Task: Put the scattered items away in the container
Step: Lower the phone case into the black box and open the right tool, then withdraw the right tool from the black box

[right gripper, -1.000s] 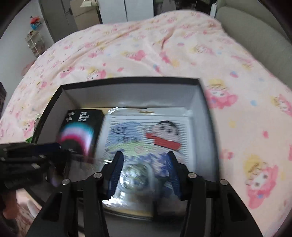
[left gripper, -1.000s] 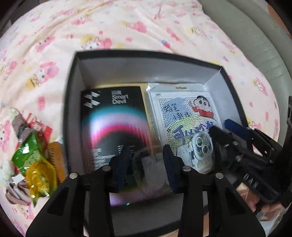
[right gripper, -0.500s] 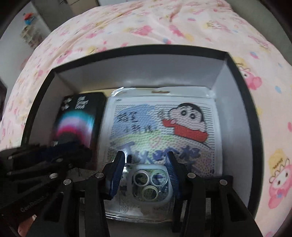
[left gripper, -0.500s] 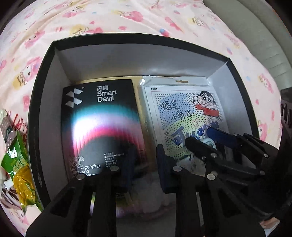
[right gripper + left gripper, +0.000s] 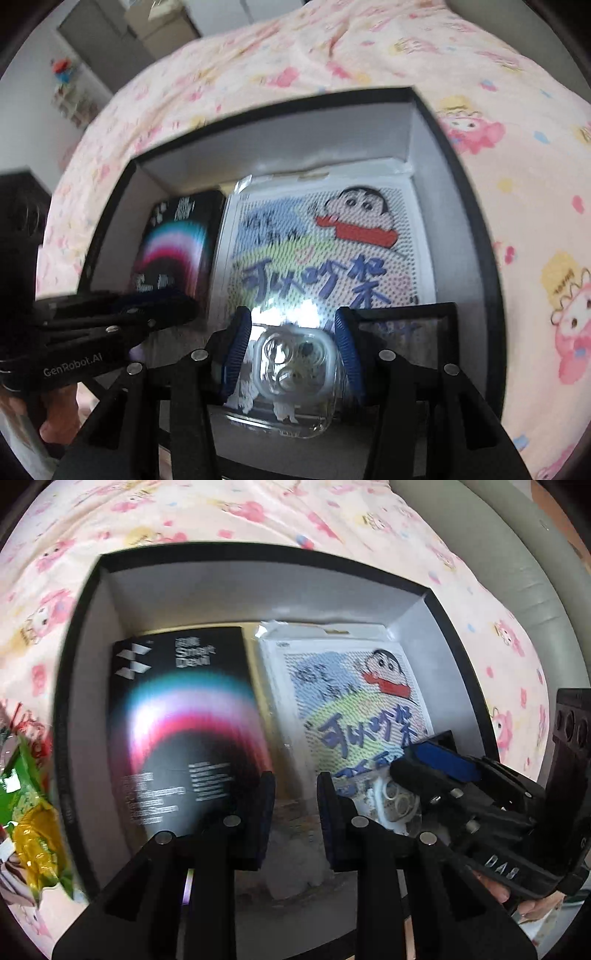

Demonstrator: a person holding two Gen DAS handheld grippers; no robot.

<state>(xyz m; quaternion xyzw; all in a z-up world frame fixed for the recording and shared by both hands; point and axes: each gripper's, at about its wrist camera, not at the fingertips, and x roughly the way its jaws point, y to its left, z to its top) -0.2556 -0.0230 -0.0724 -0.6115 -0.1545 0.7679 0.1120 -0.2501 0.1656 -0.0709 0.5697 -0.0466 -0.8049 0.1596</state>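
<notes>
- Box [image 5: 92,635], black rim, grey inside, sits on bed [image 5: 221,513] with pink cartoon sheet.
- Inside lying flat: black Smart Devil pack [image 5: 184,731] left, cartoon card pack [image 5: 325,254] right, side by side.
- Right tool [image 5: 291,354] holds clear phone case [image 5: 291,365] between blue pads, low over near end of cartoon pack, inside box.
- Left tool [image 5: 295,819] narrow, jaws nearly together after just closing and easing slightly apart; pale blurred thing sits under the gap, can't tell if gripped.
- Snack packets [image 5: 26,812], green and yellow, on bed outside box's left wall.
</notes>
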